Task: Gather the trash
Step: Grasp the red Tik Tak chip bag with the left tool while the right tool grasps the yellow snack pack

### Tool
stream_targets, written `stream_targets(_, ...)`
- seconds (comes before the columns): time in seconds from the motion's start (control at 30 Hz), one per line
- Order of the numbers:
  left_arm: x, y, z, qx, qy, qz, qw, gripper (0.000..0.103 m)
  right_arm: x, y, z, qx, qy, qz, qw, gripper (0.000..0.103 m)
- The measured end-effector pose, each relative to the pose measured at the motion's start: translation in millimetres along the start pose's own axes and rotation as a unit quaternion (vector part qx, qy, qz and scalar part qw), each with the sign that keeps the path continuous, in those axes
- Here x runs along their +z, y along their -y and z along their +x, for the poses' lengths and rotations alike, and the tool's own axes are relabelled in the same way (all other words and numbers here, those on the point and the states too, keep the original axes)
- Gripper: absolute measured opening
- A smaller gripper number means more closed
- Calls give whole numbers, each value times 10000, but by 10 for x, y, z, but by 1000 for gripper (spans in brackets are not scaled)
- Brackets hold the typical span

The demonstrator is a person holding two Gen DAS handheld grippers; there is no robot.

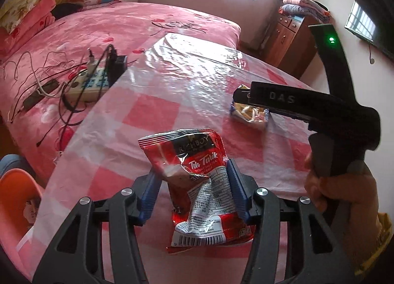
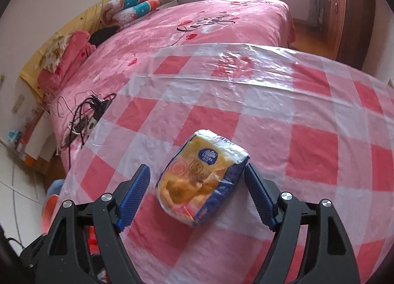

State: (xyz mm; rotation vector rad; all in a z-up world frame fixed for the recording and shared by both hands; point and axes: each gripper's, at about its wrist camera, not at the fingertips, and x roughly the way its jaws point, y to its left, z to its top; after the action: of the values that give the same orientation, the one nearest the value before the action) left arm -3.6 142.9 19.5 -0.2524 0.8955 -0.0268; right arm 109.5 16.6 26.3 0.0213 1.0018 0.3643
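Left gripper (image 1: 193, 173) had its jaws about half open, pressed on both sides of a crumpled red sachet (image 1: 194, 180) reading "RICHBOY", "Teh Tarik", barcode at its near end. Right gripper (image 2: 197, 175) had jaws wider, straddling a yellow-and-blue snack wrapper (image 2: 200, 177) with a round blue logo; right pad touched its edge, left pad stood clear. Both lay on the pink-checked bench (image 2: 307, 151). Right gripper's side read "DAS".

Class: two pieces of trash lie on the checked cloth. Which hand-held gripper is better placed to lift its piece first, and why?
Left, probably. The left hand-held gripper has both pads against the crumpled red sachet. The right hand-held gripper straddles the yellow packet, but a gap remains at one pad.
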Motion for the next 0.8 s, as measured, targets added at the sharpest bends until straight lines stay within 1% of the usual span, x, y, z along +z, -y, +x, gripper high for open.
stream_targets(0.13, -40, -93, -25, 65, -4, -64, 10000, 54, 9, -119, 67, -276, 4, -330, 9991, 79)
stream_targets(0.23, -62, -171, -53, 80, -11, -84, 9999, 54, -31, -241, 125, -605, 35, -746, 9954, 79)
stream_targets(0.27, -68, -190, -58, 80, -18, -91, 9999, 54, -60, -285, 135, -750, 87, -940, 9927, 77)
stream_targets(0.3, -79, -204, -66, 68, -19, -98, 9999, 54, -78, -300, 128, -706, 135, -1008, 9923, 69)
stream_targets(0.4, -109, -257, -78, 6, -22, -126, 9999, 54, -106, -317, 114, -643, 154, -1051, 9923, 62)
stream_targets(0.57, -148, -304, -99, -108, 8, -121, 9999, 54, -177, -292, 59, -551, 212, -1037, 9929, 56)
stream_targets(0.73, -189, -343, -130, -213, 30, -140, 9997, 54, -276, -241, -58, -301, 253, -883, 9953, 54)
stream_targets(0.8, -213, -353, -147, -234, 43, -136, 9996, 54, -334, -224, -123, -250, 305, -809, 9959, 51)
